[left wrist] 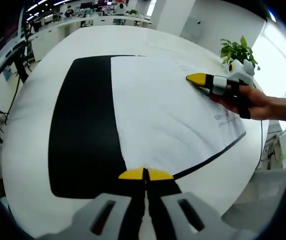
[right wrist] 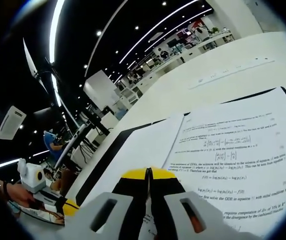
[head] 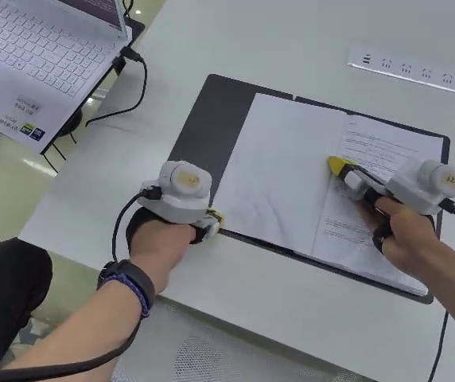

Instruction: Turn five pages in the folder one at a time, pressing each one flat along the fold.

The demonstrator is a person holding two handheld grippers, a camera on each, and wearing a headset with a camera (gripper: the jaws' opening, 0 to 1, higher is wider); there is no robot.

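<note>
Folder (head: 211,119) cover is recorded as black. Blank page (head: 283,171) is noted as plain white. Printed page (head: 383,147) is white, lined with black text. Yellow tips on pale grey bodies are observed on left gripper (left wrist: 145,174) and right gripper (right wrist: 148,172). Table (head: 291,40) is white. Laptop (head: 36,56) is silver-white. Wristband (head: 128,278) is black, edged purple. Plant (left wrist: 238,50) is green.

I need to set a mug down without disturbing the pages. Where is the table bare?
Bare table lies beyond the folder, up to the power strip, and along the near edge in front of it. Crowded: the folder, where the left gripper and right gripper work, and the laptop corner with its cable.
</note>
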